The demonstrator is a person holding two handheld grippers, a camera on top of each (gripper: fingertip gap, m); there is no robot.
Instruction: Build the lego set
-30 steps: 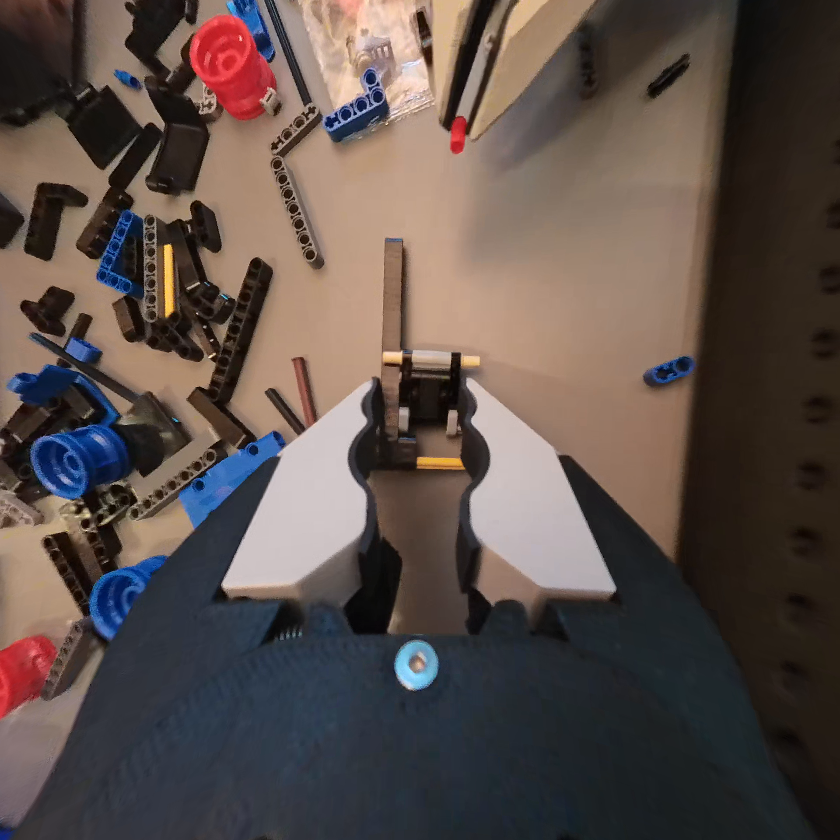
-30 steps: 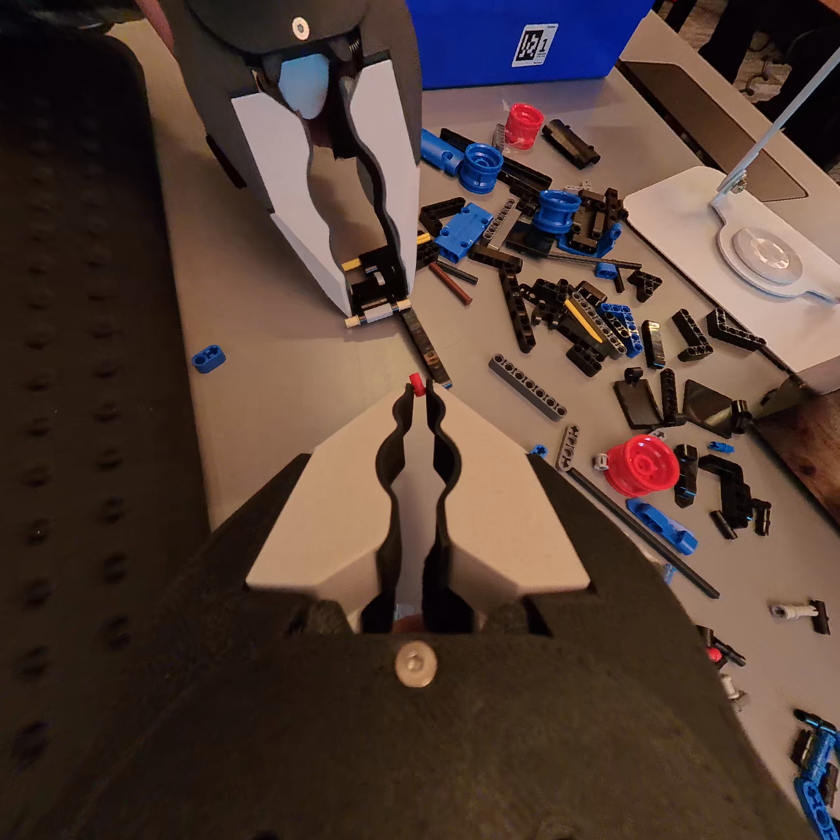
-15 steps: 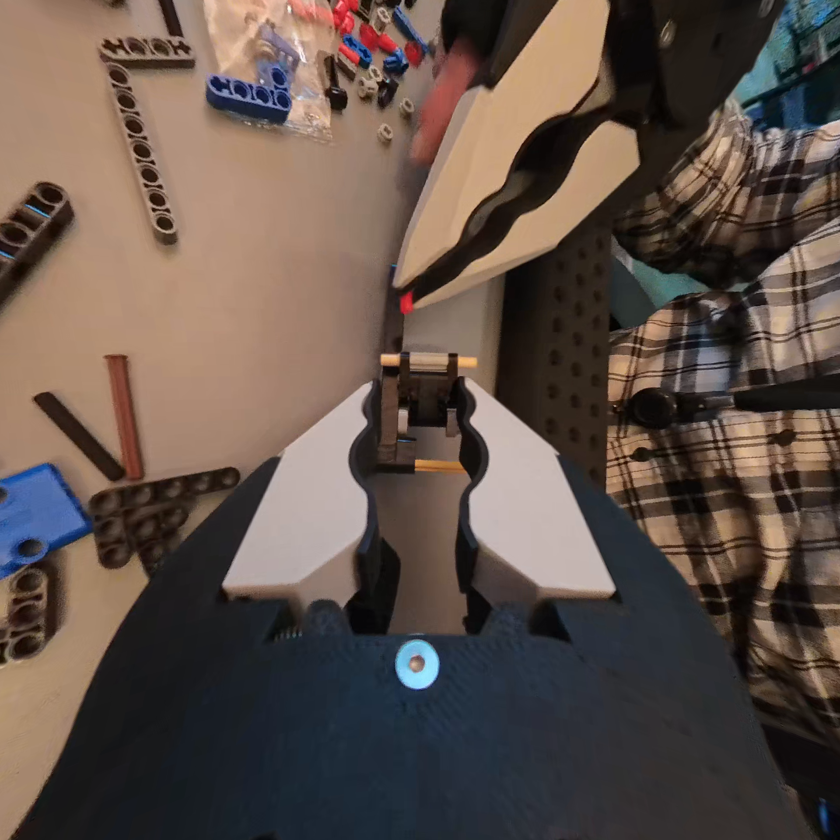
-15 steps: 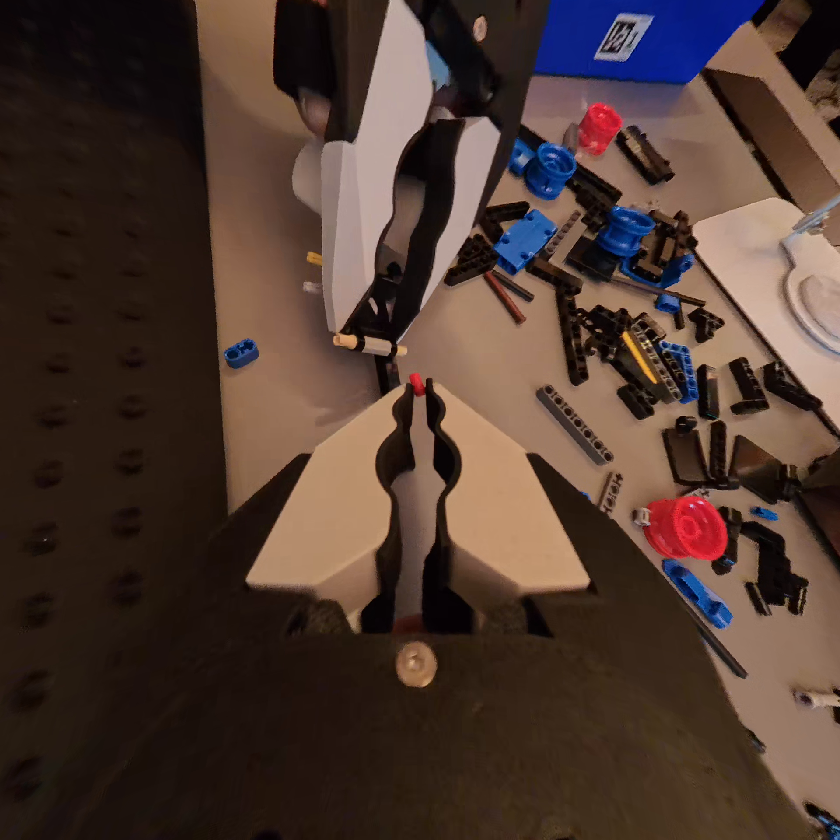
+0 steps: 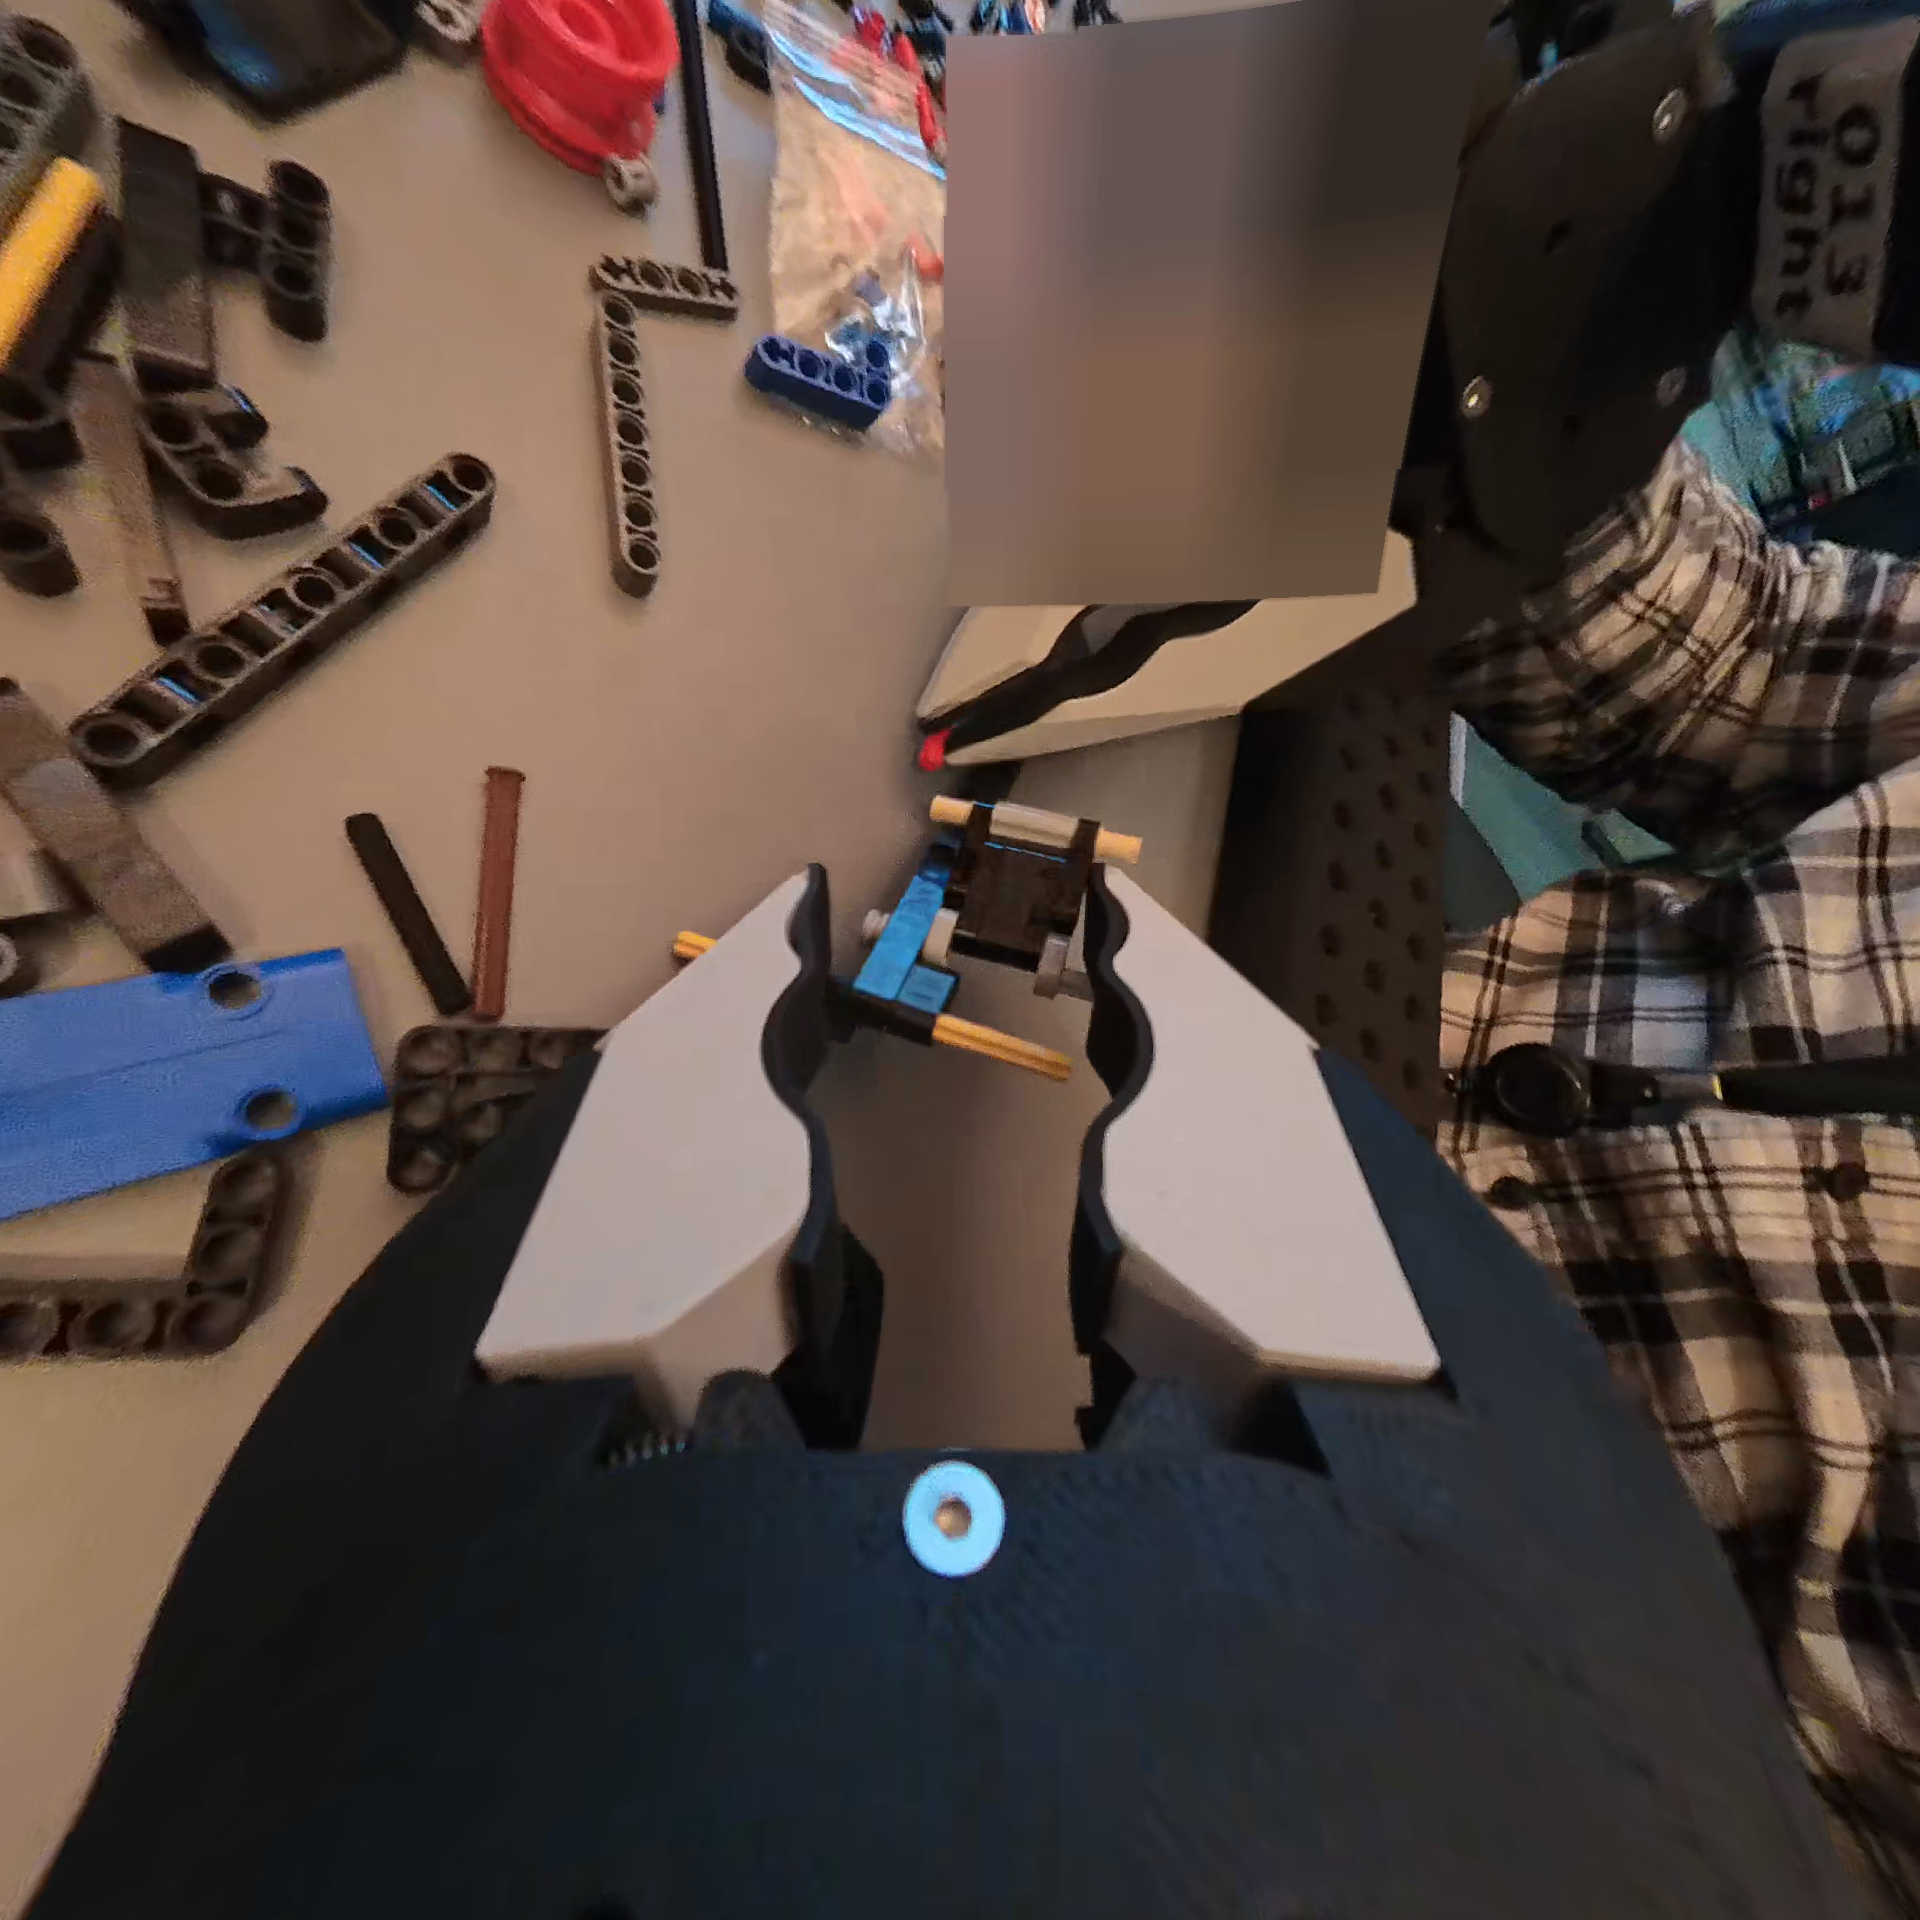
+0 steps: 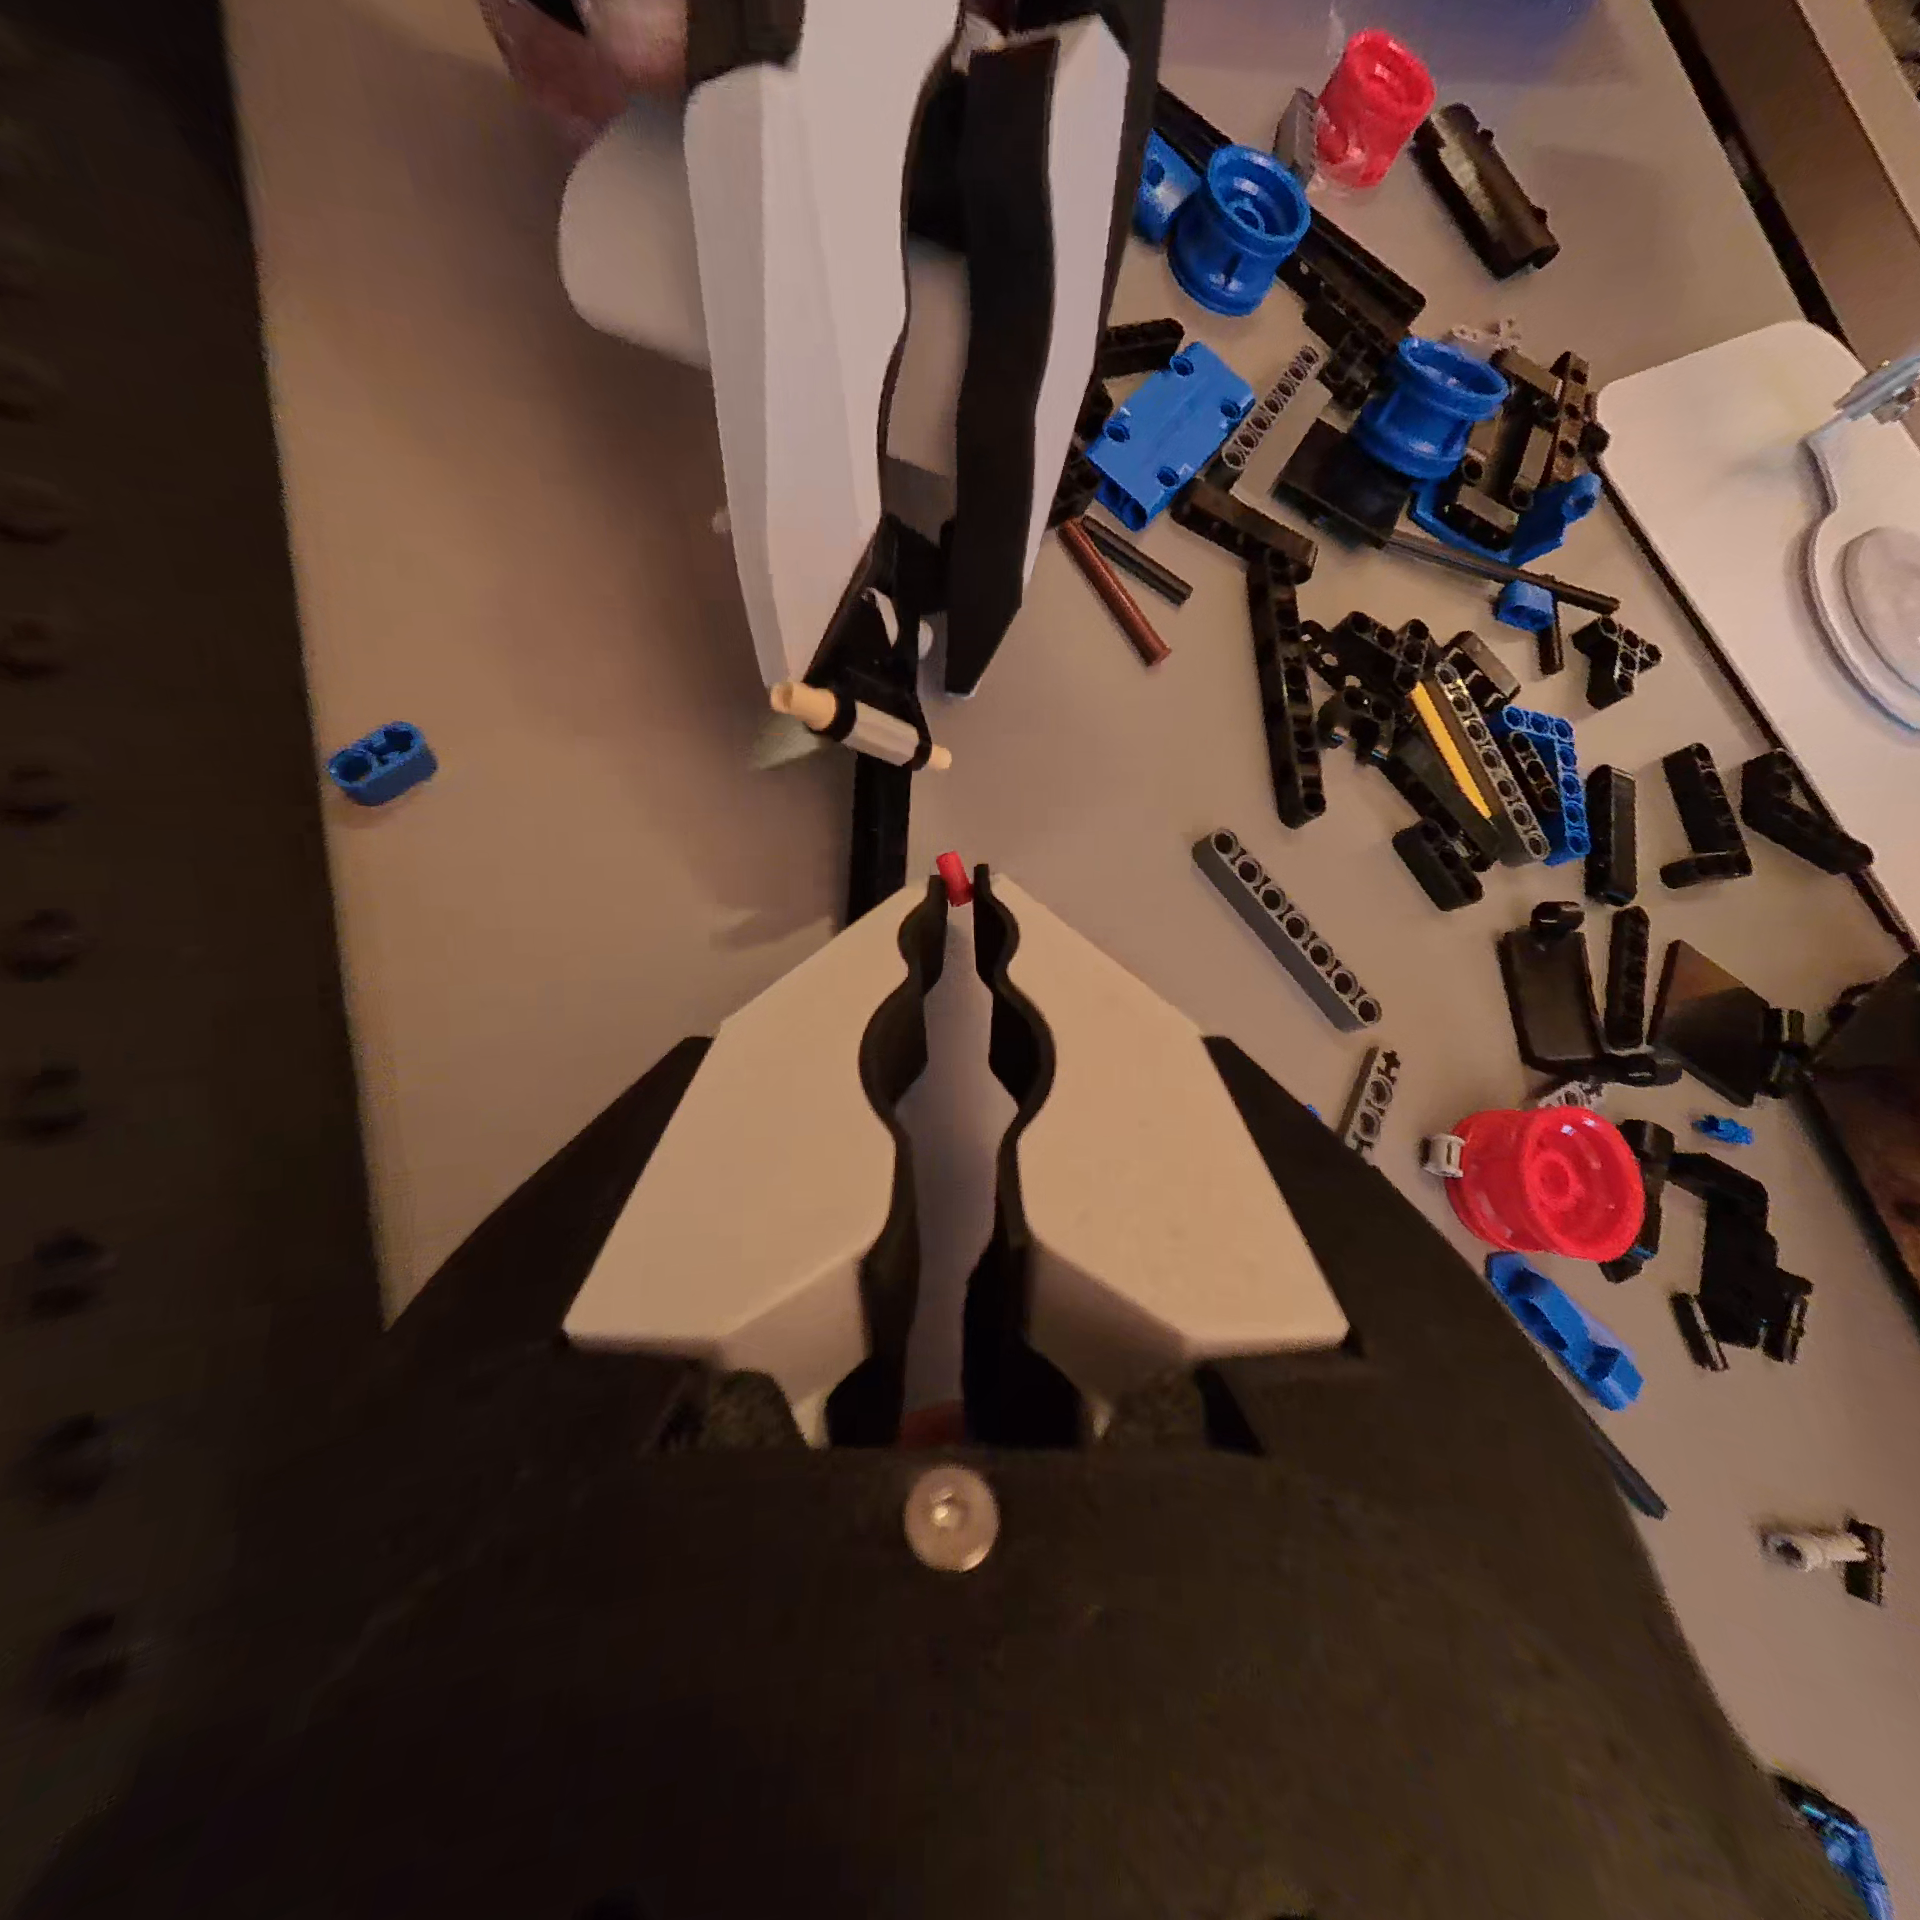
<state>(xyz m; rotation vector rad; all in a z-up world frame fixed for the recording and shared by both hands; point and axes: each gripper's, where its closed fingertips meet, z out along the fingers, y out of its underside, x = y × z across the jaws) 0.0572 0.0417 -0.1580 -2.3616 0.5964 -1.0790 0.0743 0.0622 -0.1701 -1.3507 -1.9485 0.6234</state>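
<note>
Grey tabletop [image 6: 540, 499] fills both views, strewn with loose Lego Technic parts; a dark perforated mat [image 6: 125, 727] runs along its near edge by the person's plaid shirt [image 5: 1683, 1039].

From the left wrist view, the left gripper [image 5: 954, 914] has its grey fingers [image 5: 675, 1122] clamped on a small black subassembly [image 5: 1013, 904], held just above the table near that edge. A tan axle [image 5: 1034, 831] carrying a light grey sleeve crosses its front end, a blue piece sits on its left side, and a yellow axle [image 5: 997, 1044] sticks out behind.

Seen from the right wrist view, the right gripper [image 6: 956, 894] is almost closed, pinching a tiny red pin [image 6: 951, 876] at its very tips. The pin points at the tan axle end of the subassembly and is near it but not touching.

Farther across the table lie black beams, a grey beam [image 6: 1288, 930], a blue panel [image 6: 1169, 436], two blue wheel hubs [image 6: 1242, 223], two red hubs [image 6: 1548, 1179] and a dark red axle [image 6: 1117, 608]. One small blue connector [image 6: 381, 762] lies alone beside the mat. A white lamp base [image 6: 1756, 499] sits at the table's far right edge.
</note>
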